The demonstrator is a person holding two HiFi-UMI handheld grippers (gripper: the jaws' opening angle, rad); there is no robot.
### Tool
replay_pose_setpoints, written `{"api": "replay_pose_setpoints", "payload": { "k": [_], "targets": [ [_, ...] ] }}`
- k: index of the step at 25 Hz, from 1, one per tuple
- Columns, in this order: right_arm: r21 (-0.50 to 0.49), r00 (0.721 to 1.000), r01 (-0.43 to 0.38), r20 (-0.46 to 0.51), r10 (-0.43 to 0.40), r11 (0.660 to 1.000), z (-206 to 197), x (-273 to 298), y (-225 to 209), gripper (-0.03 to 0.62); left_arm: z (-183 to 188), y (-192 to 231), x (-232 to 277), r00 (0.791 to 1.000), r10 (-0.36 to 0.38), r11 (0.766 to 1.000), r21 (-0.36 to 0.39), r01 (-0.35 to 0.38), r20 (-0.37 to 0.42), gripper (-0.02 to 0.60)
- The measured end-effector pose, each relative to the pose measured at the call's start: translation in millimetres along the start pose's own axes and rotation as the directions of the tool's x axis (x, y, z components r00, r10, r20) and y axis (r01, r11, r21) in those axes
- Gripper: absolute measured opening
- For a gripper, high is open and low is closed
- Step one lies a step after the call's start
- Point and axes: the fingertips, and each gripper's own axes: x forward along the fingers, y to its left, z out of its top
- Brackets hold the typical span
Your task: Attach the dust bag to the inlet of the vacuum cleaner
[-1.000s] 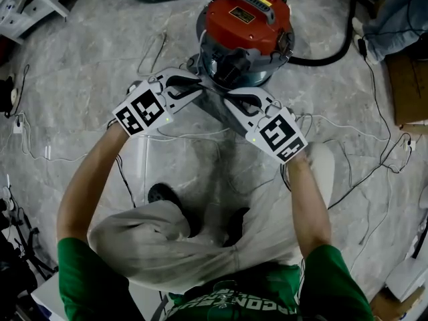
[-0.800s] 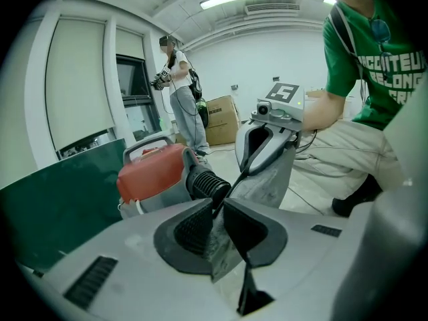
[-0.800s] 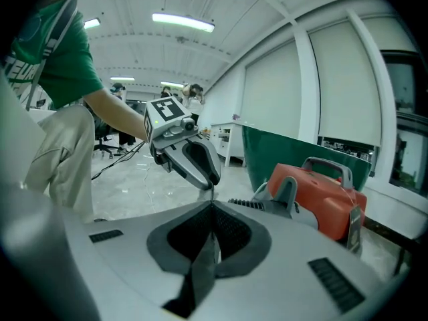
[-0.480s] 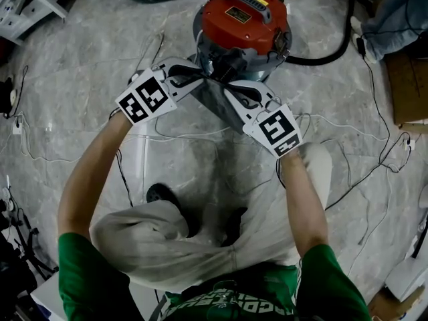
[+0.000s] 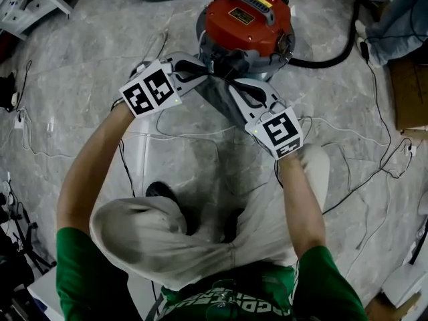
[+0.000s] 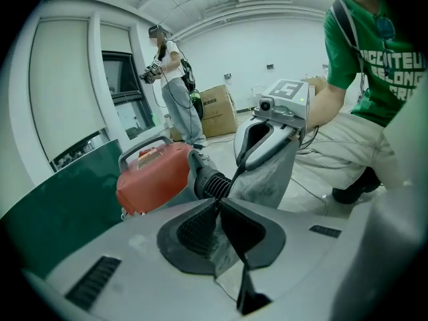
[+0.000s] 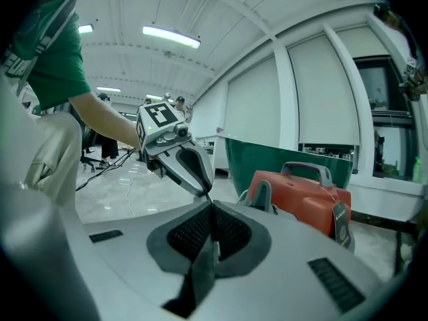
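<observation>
The vacuum cleaner [image 5: 247,20], a red-lidded metal drum, stands on the floor in front of me. Its black ribbed inlet [image 6: 209,181] faces me. A grey dust bag [image 5: 216,105] hangs stretched between my two grippers just before that inlet. My left gripper [image 5: 208,74] has just been closing and pinches the bag's upper edge [image 6: 221,236] from the left. My right gripper [image 5: 226,85] is shut on the bag's opposite edge [image 7: 204,259]. In the left gripper view the bag [image 6: 271,172] drapes below the right gripper's jaws. Whether the bag touches the inlet I cannot tell.
A black hose [image 5: 329,57] curves away from the drum's right side. Thin cables [image 5: 348,139] trail across the marble floor. My legs and feet [image 5: 167,196] are below the grippers. Another person [image 6: 172,79] and a cardboard box [image 6: 219,109] stand far off.
Both grippers have carried the bag up the picture, closer to the vacuum's inlet. The left gripper has shifted up and to the right; the right one has turned slightly.
</observation>
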Motion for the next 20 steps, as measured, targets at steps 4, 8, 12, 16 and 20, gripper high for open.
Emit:
{"api": "replay_pose_setpoints", "payload": {
  "k": [4, 8, 12, 16, 20],
  "targets": [
    [0.023, 1.000, 0.016, 0.026, -0.017, 1.000, 0, 0, -2, 0.014, 1, 1, 1, 0.999, -0.020, 0.999, 0.029, 0.021, -0.036, 0.029],
    [0.052, 0.999, 0.004, 0.049, -0.007, 0.999, -4, 1, -3, 0.014, 0, 2, 2, 0.995, -0.068, 0.997, 0.042, 0.071, -0.077, 0.032],
    [0.070, 0.997, -0.003, 0.080, -0.003, 0.998, -4, 0, -6, 0.014, 1, 2, 5, 0.984, -0.125, 0.992, 0.018, 0.128, -0.127, 0.041],
    [0.082, 0.995, -0.010, 0.096, 0.002, 0.997, -6, 1, -7, 0.014, -3, -2, 11, 0.970, -0.156, 0.985, 0.040, 0.166, -0.185, 0.041],
    [0.077, 0.996, -0.027, 0.092, 0.020, 0.997, -6, 1, -7, 0.014, -2, -1, 12, 0.975, -0.144, 0.987, 0.052, 0.155, -0.171, 0.041]
  ]
}}
